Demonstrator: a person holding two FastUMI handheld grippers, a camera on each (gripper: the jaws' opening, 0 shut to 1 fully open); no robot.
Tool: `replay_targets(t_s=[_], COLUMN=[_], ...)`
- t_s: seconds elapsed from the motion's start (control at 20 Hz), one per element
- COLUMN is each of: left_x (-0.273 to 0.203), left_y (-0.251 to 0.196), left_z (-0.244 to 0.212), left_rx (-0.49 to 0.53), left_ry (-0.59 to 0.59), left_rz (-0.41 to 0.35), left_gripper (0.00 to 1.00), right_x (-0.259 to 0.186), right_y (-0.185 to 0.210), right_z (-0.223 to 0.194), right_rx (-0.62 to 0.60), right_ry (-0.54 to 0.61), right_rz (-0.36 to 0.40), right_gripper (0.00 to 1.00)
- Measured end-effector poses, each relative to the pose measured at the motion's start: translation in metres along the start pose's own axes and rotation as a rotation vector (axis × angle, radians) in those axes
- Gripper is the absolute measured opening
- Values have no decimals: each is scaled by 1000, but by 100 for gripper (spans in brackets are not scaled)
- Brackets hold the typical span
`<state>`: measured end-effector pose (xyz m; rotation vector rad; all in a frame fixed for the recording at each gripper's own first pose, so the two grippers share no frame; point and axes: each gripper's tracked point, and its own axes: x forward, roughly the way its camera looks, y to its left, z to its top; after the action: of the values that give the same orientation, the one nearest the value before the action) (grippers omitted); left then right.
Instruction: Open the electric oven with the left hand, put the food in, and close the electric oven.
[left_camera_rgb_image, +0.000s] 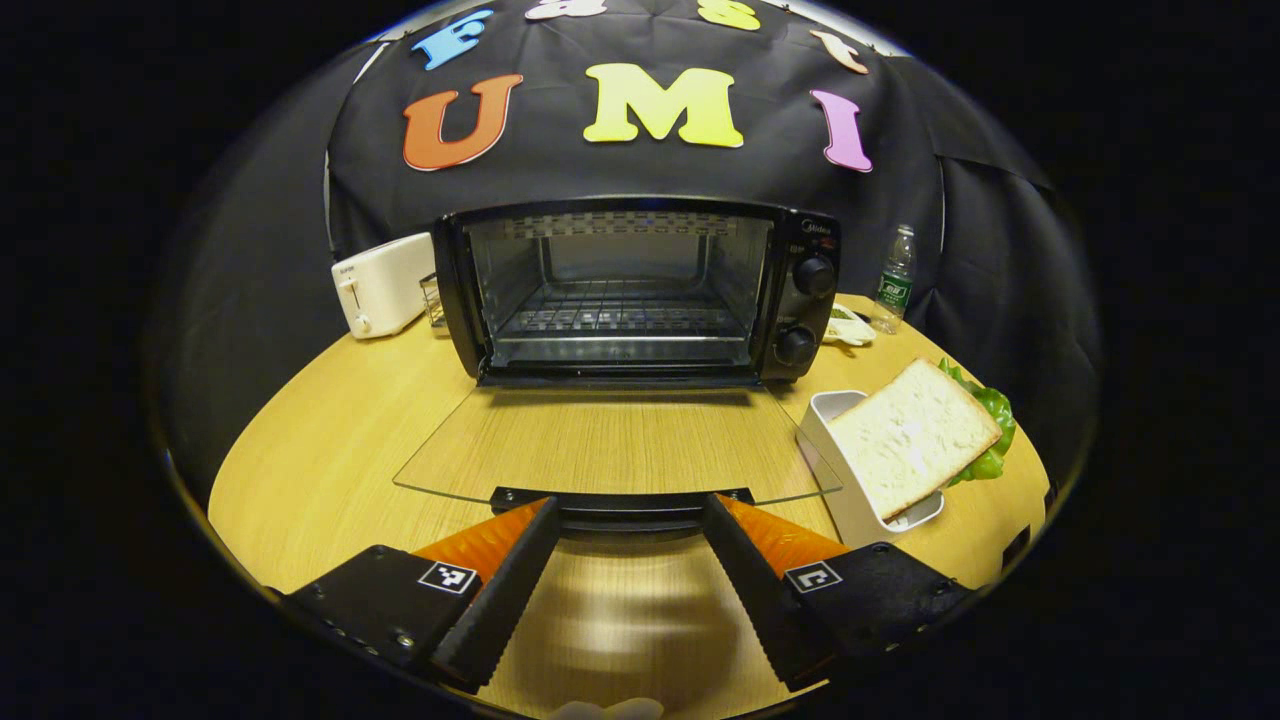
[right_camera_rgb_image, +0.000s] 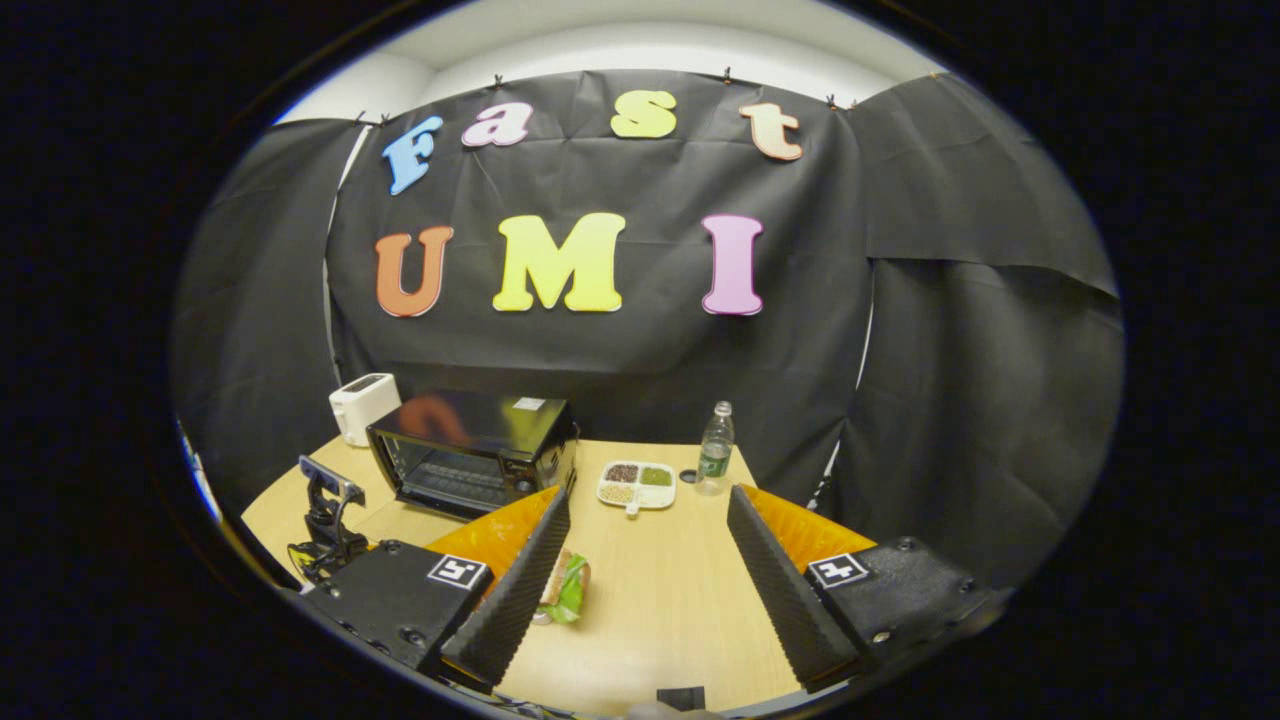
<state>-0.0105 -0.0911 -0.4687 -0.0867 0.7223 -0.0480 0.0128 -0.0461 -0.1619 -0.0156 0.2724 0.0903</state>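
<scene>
The black electric oven (left_camera_rgb_image: 640, 290) stands open, its wire rack bare. Its glass door (left_camera_rgb_image: 620, 440) lies flat toward me, with the handle (left_camera_rgb_image: 620, 505) at my fingertips. My left gripper (left_camera_rgb_image: 630, 508) is open, one finger at each end of the handle. The food, a sandwich (left_camera_rgb_image: 910, 435) of white bread and green lettuce, rests tilted on a white tray (left_camera_rgb_image: 850, 500) to the right of the door. In the right gripper view, my right gripper (right_camera_rgb_image: 648, 495) hangs open high over the table, with the sandwich (right_camera_rgb_image: 565, 590) below, close to its left finger. The oven (right_camera_rgb_image: 470, 450) stands farther left.
A white toaster (left_camera_rgb_image: 385, 285) stands left of the oven. A water bottle (left_camera_rgb_image: 895, 280) and a divided dish (left_camera_rgb_image: 848, 328) sit to its right. The round wooden table (left_camera_rgb_image: 330, 440) has bare room at the front left. The black cloth wall runs close behind.
</scene>
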Motion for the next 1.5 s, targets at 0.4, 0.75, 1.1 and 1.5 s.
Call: replay_targets(t_s=[0.4, 0.75, 1.1, 1.5], left_x=[5, -20, -116, -232], left_y=[0, 7, 14, 15], left_z=[-8, 35, 157, 267], left_rx=[18, 71, 114, 81], left_ry=[16, -90, -341, -593], left_rz=[-1, 24, 39, 27], left_gripper=[96, 96, 96, 95], right_x=[1, 10, 41, 92], right_y=[0, 3, 21, 64], right_z=[-11, -2, -64, -164], right_rx=[2, 34, 193, 307], right_ry=[22, -9, 90, 285], right_rz=[-1, 15, 89, 172], right_gripper=[97, 100, 96, 95])
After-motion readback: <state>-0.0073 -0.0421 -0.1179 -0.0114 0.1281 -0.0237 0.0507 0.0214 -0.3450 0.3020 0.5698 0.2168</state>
